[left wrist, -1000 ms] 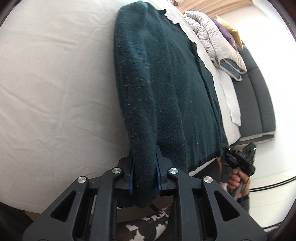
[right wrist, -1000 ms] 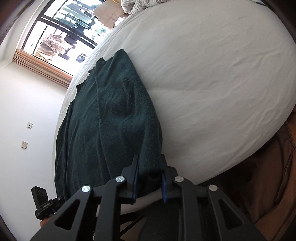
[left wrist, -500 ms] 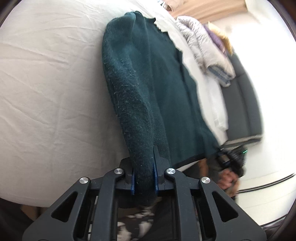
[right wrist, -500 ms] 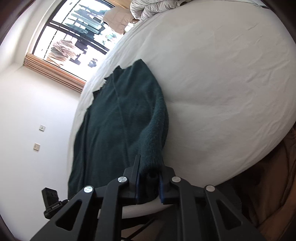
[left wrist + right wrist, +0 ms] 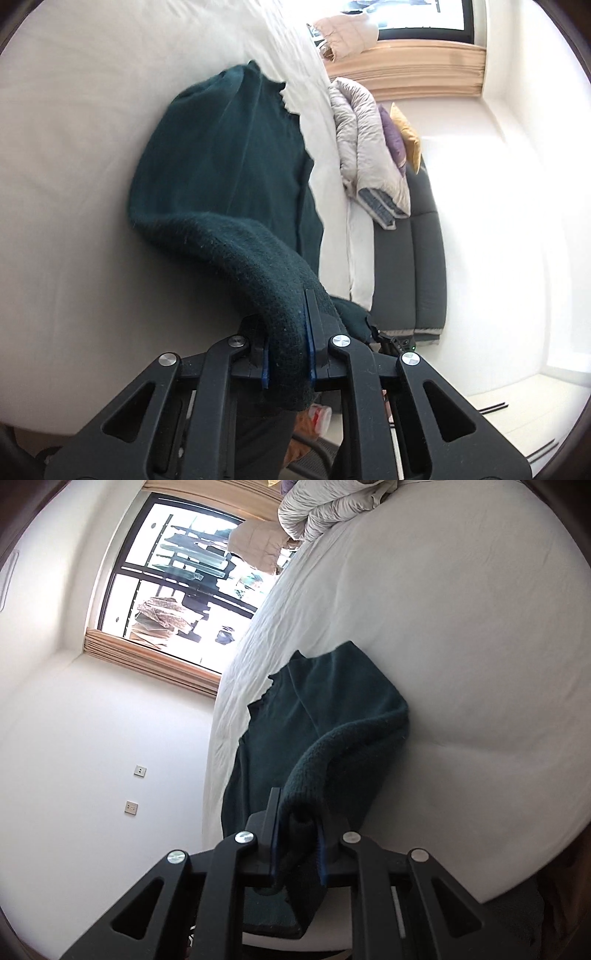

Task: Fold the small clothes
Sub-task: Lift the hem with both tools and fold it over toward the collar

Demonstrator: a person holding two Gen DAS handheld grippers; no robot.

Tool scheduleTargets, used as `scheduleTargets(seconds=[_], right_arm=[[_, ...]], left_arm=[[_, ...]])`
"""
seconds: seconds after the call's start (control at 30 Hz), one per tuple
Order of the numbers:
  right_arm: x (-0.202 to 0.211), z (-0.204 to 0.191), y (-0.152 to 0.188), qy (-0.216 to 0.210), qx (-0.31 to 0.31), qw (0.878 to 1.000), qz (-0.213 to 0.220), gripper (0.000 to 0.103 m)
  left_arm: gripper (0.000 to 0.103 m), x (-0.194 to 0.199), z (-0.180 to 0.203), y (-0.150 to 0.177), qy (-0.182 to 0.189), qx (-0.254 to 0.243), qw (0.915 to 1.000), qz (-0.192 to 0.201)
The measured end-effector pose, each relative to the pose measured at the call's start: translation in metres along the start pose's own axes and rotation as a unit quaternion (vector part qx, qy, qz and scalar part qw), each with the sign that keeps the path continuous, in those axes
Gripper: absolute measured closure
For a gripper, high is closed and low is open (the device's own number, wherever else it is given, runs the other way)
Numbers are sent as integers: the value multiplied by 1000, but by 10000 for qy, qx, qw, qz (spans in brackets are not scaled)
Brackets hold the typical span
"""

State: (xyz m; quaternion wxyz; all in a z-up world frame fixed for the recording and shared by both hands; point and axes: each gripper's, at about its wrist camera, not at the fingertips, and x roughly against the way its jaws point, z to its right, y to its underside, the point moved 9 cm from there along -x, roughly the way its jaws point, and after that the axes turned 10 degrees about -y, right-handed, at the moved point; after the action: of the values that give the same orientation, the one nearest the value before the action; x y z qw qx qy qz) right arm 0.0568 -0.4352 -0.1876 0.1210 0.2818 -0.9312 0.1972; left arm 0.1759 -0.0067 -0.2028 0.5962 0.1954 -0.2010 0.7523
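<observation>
The left gripper (image 5: 288, 347) has its jaws clamped on 1 knit edge of the dark green sweater (image 5: 221, 162), lifted off the white bed (image 5: 74, 147). The right gripper (image 5: 297, 843) grips another edge; the sweater's far end rests on the bed.

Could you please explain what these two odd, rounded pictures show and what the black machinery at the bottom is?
No robot here: a person carries a two-finger clamp in each hand, each with a wide-angle camera looking along its fingers. The black parts are those clamps. One picture comes from the left gripper, the other from the right gripper. On the white bedsheet lies a dark green knitted sweater. Each clamp is shut on part of its near edge, raised off the sheet. A pale quilted duvet lies bunched further along.
</observation>
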Motion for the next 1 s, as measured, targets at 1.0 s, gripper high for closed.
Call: scheduleTargets(seconds=[1.0], right_arm=[[-202, 64, -226, 1134, -475, 9923, 136, 87]], left_arm=[[91, -134, -38, -350, -427, 1529, 9870, 260]])
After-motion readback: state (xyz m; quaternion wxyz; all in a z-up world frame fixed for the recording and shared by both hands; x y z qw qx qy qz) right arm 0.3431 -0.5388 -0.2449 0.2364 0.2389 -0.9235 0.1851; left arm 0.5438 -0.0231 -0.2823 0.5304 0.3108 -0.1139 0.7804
